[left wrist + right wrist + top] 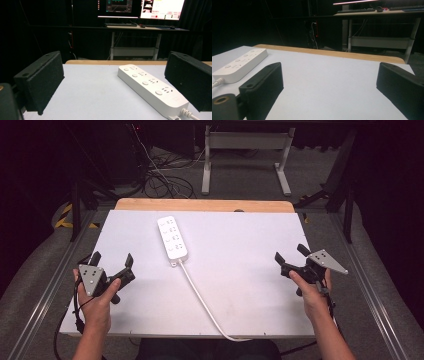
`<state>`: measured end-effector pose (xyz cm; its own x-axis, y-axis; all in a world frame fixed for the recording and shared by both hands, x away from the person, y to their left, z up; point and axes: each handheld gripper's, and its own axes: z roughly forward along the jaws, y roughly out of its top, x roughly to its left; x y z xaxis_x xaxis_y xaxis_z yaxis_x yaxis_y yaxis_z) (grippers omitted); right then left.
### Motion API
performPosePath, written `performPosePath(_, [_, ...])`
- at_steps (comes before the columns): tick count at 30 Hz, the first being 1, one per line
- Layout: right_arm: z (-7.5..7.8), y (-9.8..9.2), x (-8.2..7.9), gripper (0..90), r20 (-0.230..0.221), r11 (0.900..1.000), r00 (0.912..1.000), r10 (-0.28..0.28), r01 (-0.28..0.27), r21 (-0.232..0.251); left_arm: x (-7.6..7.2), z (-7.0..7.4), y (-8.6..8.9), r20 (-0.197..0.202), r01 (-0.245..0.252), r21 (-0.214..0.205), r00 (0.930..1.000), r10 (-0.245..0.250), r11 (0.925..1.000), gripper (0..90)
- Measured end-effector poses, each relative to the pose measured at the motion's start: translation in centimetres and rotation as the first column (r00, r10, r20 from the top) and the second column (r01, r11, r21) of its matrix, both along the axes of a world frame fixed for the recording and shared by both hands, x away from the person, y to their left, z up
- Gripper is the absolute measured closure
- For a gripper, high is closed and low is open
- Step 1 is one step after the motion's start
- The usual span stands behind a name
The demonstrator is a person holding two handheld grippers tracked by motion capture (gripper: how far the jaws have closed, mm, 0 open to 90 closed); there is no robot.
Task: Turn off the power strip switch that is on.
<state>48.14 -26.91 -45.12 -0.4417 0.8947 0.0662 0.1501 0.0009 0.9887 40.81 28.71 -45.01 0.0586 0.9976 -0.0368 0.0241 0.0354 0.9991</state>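
Dark room, grey floor (30,270), desk (150,28) with lit monitors (162,8)

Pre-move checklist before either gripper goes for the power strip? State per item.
1. Left gripper open and holding nothing: ok, jaws spread wide.
2. Right gripper open and holding nothing: ok, jaws spread wide.
3. Power strip lying flat on the white table top, sockets up: ok.
4. Strip untouched by both grippers: ok, each is well off to its own side.
5. Cord path free: ok, it runs from the strip's near end across the table and off the near edge, between the two hands.
6. Strip plugged in or switched on: cannot tell.
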Motion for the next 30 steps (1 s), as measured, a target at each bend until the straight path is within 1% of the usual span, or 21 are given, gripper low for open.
performPosePath(5, [-0.12, 0.06, 0.11, 7.2, -0.008, 1.0000, 1.0000, 0.006, -0.006, 0.000, 0.21, -0.05, -0.17, -0.003, 0.002, 0.007, 1.0000, -0.002, 1.0000, 2.9])
performPosePath(9, [0.01, 0.00, -0.12, 7.4, 0.000, 1.0000, 1.0000, 0.010, -0.010, 0.002, 0.21, -0.02, -0.37, 0.001, 0.004, 0.015, 1.0000, -0.004, 0.9999, 3.4])
performPosePath(12, [0.06, -0.03, -0.20, 7.4, 0.003, 1.0000, 1.0000, 0.003, -0.003, 0.007, 0.21, 0.02, -0.38, 0.003, -0.003, 0.015, 1.0000, 0.003, 0.9999, 4.1])
performPosePath(18, [-0.01, 0.01, -0.21, 7.5, -0.001, 1.0000, 1.0000, 0.005, -0.005, -0.001, 0.24, 0.08, -0.30, 0.005, -0.017, 0.001, 0.9998, 0.017, 0.9999, 5.2])
performPosePath(23, [-0.02, 0.00, -0.21, 7.6, -0.002, 1.0000, 1.0000, 0.004, -0.004, 0.001, 0.32, 0.10, -0.32, 0.002, -0.021, 0.004, 0.9998, 0.021, 0.9998, 6.6])
performPosePath(24, [-0.02, -0.01, -0.20, 7.6, -0.002, 1.0000, 1.0000, 0.005, -0.005, 0.001, 0.40, 0.16, -0.26, -0.012, -0.028, -0.011, 0.9995, 0.028, 0.9995, 7.5])
performPosePath(25, [-0.02, -0.03, -0.19, 7.6, -0.003, 1.0000, 1.0000, 0.006, -0.006, 0.002, 0.41, 0.17, -0.23, -0.015, -0.032, -0.020, 0.9994, 0.032, 0.9993, 8.4])
performPosePath(26, [-0.02, -0.03, -0.19, 7.6, -0.003, 1.0000, 1.0000, 0.006, -0.006, 0.002, 0.41, 0.17, -0.23, -0.015, -0.032, -0.020, 0.9994, 0.032, 0.9993, 9.5])
performPosePath(27, [-0.02, -0.05, -0.19, 7.8, -0.001, 1.0000, 1.0000, 0.007, -0.007, 0.004, 0.44, 0.17, -0.18, -0.033, -0.034, -0.030, 0.9989, 0.033, 0.9990, 12.8])
performPosePath(28, [-0.01, -0.07, -0.20, 7.9, -0.002, 1.0000, 1.0000, 0.006, -0.006, 0.003, 0.45, 0.17, -0.11, -0.041, -0.028, -0.030, 0.9988, 0.027, 0.9992, 17.0])
performPosePath(30, [0.00, -0.10, -0.20, 8.0, 0.000, 1.0000, 1.0000, 0.005, -0.005, 0.004, 0.41, 0.19, -0.07, -0.047, -0.025, -0.028, 0.9986, 0.023, 0.9993, 22.1])
